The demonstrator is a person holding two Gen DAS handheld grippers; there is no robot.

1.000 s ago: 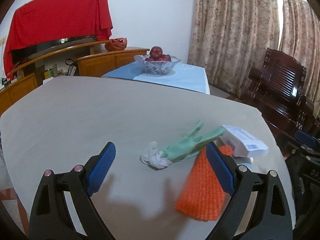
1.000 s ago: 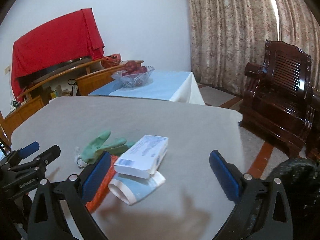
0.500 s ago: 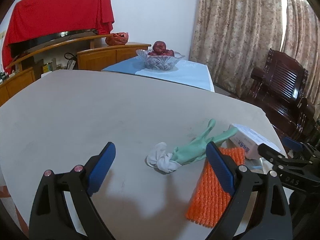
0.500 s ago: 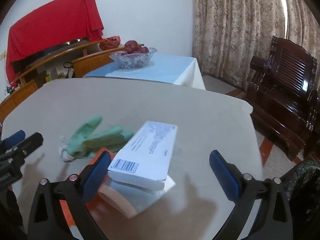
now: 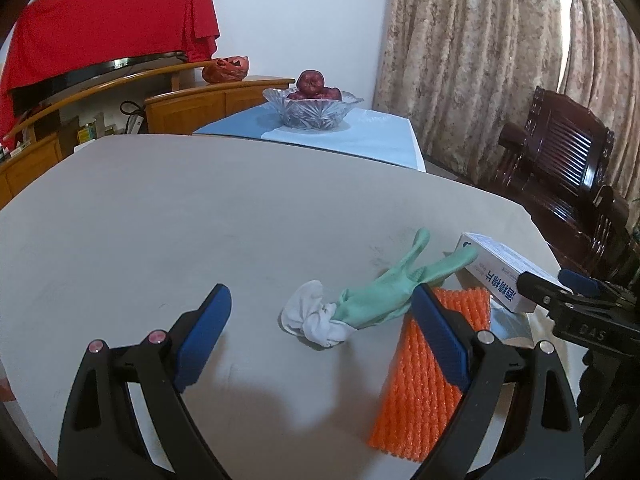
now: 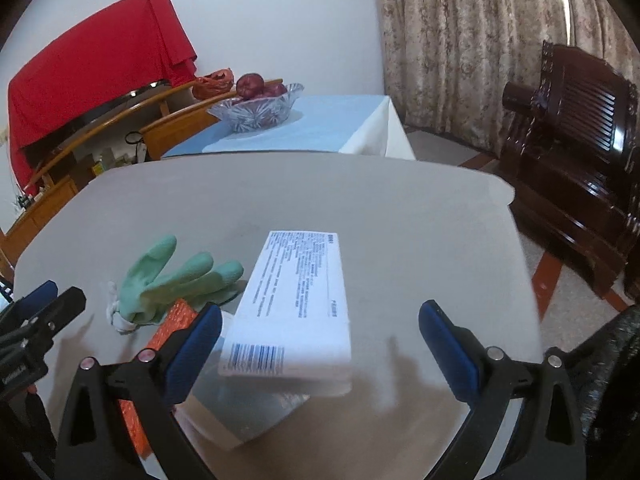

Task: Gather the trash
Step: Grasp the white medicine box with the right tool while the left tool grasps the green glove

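A small heap of trash lies on the grey table [image 5: 160, 208]. In the left wrist view a green glove [image 5: 384, 288] with a white cuff rests beside an orange foam net [image 5: 424, 392] and a white box [image 5: 500, 272]. My left gripper [image 5: 320, 340] hovers open just short of the glove. From the right wrist view the white box [image 6: 296, 304] sits on a silvery pouch [image 6: 248, 408], with the green glove [image 6: 176, 280] to its left. My right gripper [image 6: 320, 348] is open, the box's near end between its fingers, not touching.
A black bag [image 6: 612, 380] shows at the right edge of the table. Behind stands a blue-clothed table with a glass fruit bowl [image 5: 312, 108], a wooden sideboard [image 5: 180, 100] under red cloth, a dark wooden armchair [image 6: 576, 128] and curtains.
Both grippers have moved forward toward the trash pile. The white box now looms larger between the right fingers; the glove sits closer to the left gripper. Nothing has been grasped.
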